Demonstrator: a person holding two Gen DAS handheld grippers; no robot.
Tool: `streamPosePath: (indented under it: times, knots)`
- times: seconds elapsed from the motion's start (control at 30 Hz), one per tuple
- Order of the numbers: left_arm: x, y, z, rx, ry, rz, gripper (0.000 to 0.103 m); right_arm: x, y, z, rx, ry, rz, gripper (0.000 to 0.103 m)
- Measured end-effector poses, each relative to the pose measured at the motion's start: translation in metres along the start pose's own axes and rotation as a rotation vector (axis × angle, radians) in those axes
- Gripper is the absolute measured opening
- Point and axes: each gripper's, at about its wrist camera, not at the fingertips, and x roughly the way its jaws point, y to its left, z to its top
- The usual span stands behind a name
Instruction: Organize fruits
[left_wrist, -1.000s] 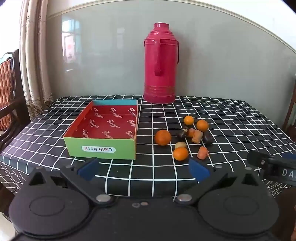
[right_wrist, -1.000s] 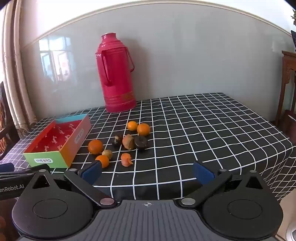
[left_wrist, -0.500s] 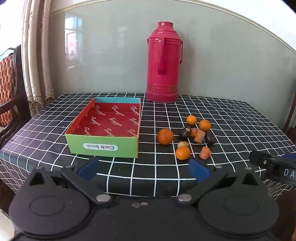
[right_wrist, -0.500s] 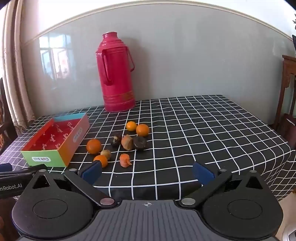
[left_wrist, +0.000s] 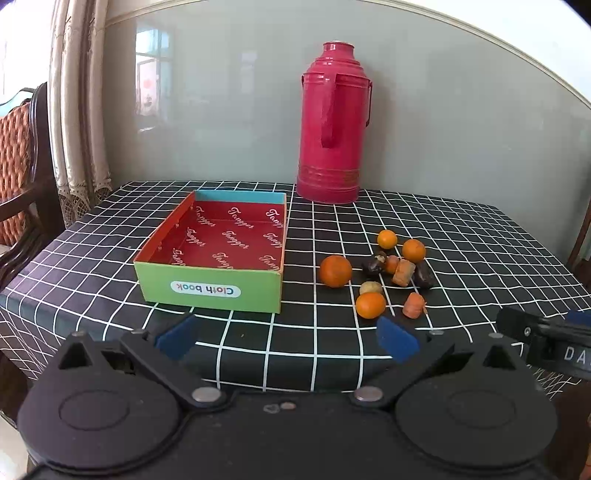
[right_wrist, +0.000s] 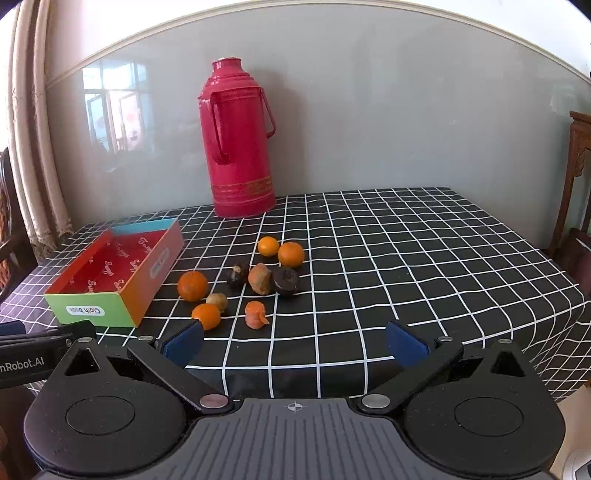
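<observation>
A cluster of small fruits lies on the black checked tablecloth (left_wrist: 461, 229): several oranges (left_wrist: 335, 271) (right_wrist: 192, 285), dark fruits (right_wrist: 286, 281) and brownish pieces (right_wrist: 260, 278). Left of them stands an empty box (left_wrist: 221, 254) (right_wrist: 110, 273) with a red inside and a green front. My left gripper (left_wrist: 286, 338) is open at the table's near edge, short of the box and fruits, holding nothing. My right gripper (right_wrist: 295, 343) is also open and empty, in front of the fruits. The nearest orange (right_wrist: 207, 315) sits just beyond its left finger.
A tall red thermos flask (left_wrist: 334, 129) (right_wrist: 238, 140) stands at the back of the table against the grey wall. A wooden chair (left_wrist: 22, 177) and curtains are at the left. Dark wooden furniture (right_wrist: 576, 184) stands at the right.
Both grippers have moved slightly closer to the table and upward, so the box and fruits sit a little lower and nearer in view. Nothing on the table has moved.
</observation>
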Motion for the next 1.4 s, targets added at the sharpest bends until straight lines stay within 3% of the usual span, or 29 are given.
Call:
streamPosePath:
  times: [1.4]
  knots:
    - [-0.0017, 0.0018, 0.0023, -0.007, -0.002, 0.0, 0.097, -0.0002, -0.0002, 0.0009, 0.007, 0.013, 0.005, 0.103]
